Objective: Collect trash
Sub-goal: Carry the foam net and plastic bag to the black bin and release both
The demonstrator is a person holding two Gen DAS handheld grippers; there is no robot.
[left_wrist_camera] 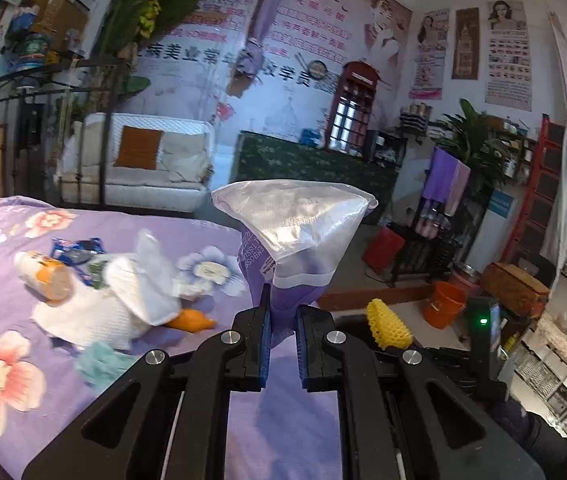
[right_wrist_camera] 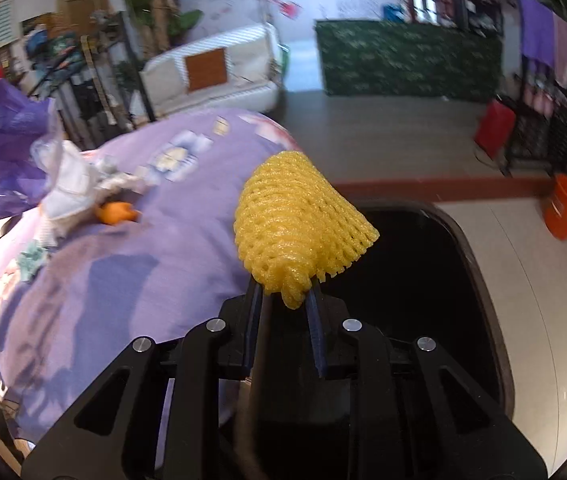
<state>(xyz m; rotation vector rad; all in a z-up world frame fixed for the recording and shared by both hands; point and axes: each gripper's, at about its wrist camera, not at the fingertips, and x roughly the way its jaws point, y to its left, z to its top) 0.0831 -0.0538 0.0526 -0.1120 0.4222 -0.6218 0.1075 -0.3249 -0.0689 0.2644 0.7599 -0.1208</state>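
My left gripper [left_wrist_camera: 283, 322] is shut on a purple and clear plastic tissue wrapper [left_wrist_camera: 291, 236], held up above the purple flowered bedspread [left_wrist_camera: 11, 308]. My right gripper [right_wrist_camera: 285, 300] is shut on a yellow foam fruit net [right_wrist_camera: 295, 224], held over the dark opening of a white trash bin [right_wrist_camera: 523, 320]. The same yellow net [left_wrist_camera: 387, 326] shows at the right of the left wrist view. On the bed lie white paper towels [left_wrist_camera: 115, 308], a paper cup [left_wrist_camera: 45, 274], a blue wrapper [left_wrist_camera: 79, 250], an orange peel [left_wrist_camera: 191, 320] and a teal scrap [left_wrist_camera: 99, 362].
A white sofa [left_wrist_camera: 143, 160] and a green patterned table [left_wrist_camera: 311, 164] stand across the room. An orange bucket [left_wrist_camera: 441, 304] and a red bag [left_wrist_camera: 383, 248] sit on the floor to the right. Shelves [left_wrist_camera: 555, 184] line the right wall.
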